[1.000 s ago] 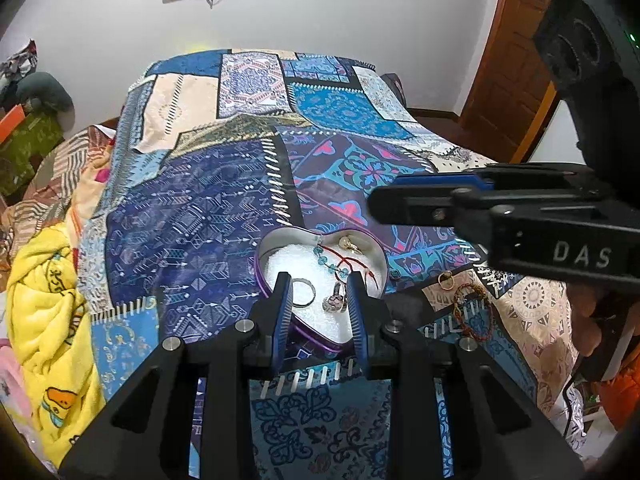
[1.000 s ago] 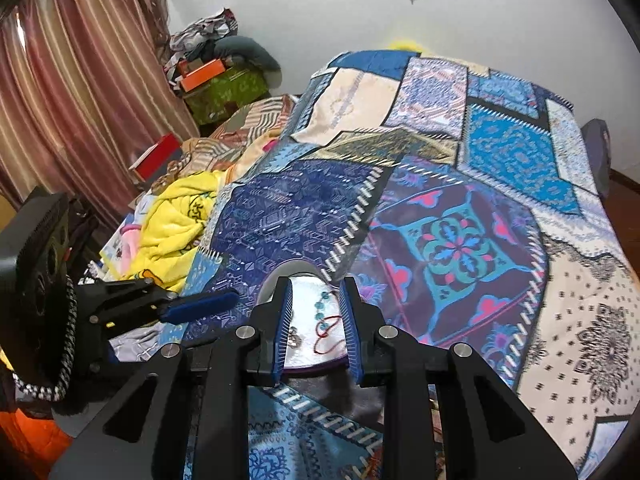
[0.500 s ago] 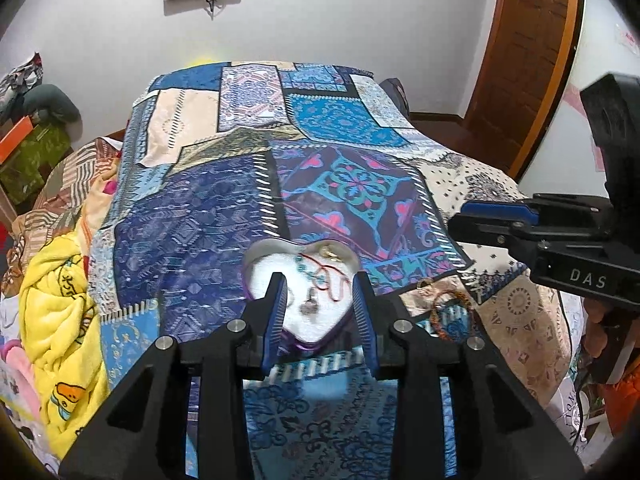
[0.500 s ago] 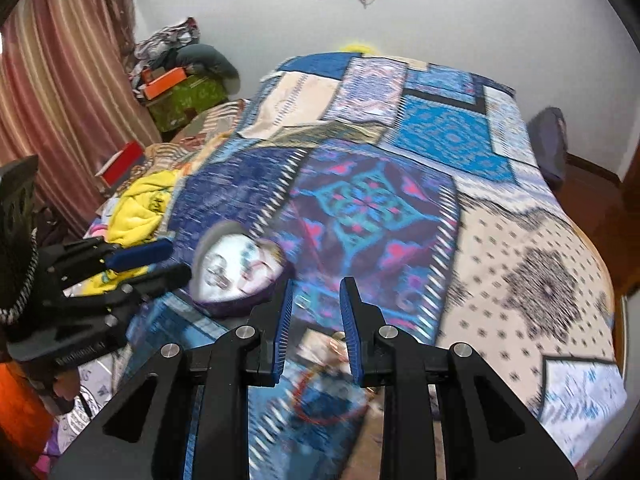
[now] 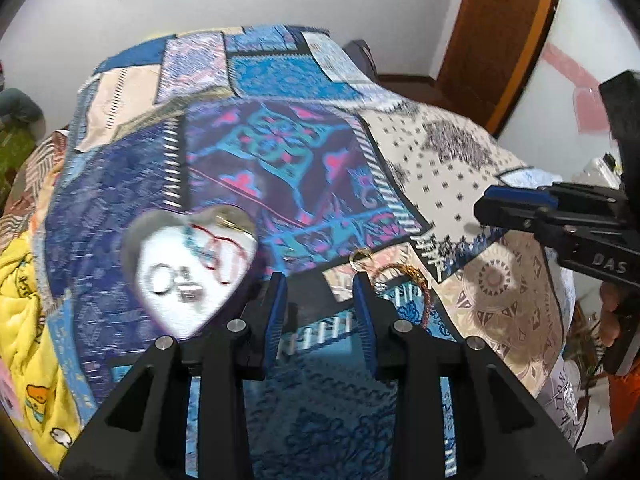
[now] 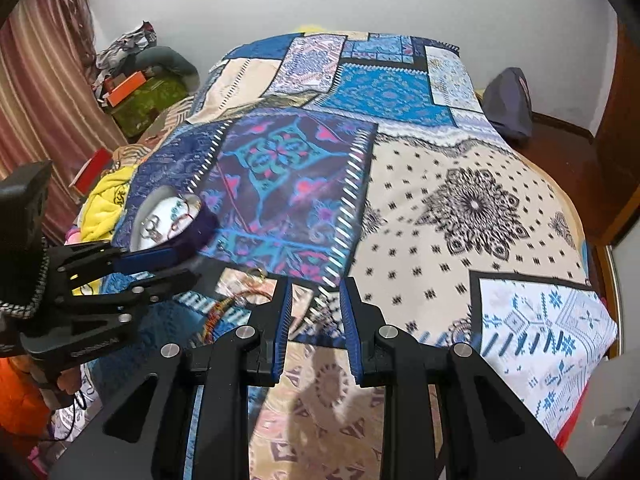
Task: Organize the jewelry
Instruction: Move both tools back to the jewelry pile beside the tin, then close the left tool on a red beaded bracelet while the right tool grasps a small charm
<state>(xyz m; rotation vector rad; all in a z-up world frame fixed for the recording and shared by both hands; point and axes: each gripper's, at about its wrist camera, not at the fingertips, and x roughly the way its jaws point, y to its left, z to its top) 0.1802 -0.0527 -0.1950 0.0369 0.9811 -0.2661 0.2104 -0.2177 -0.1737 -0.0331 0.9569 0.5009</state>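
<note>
Both tongs have swung rightward off the heart-shaped tin [image 5: 192, 272], now left of the left tongs [image 5: 320, 280]. Blur hides its jewelry. A bracelet [image 5: 416, 280] lies on the bed [image 5: 460, 184]. Right tongs [image 6: 314, 288], marked "DAS": narrow, empty; left wider, empty.

Even, soft indoor light fills both fisheye views, whose edges curve into dark corners, while motion blur smears the bedspread [image 5: 280, 152] patterns.

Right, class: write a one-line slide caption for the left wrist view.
Left gripper open over the patchwork bedspread, heart-shaped jewelry tin at left, ring and bracelet loose nearby.
</note>
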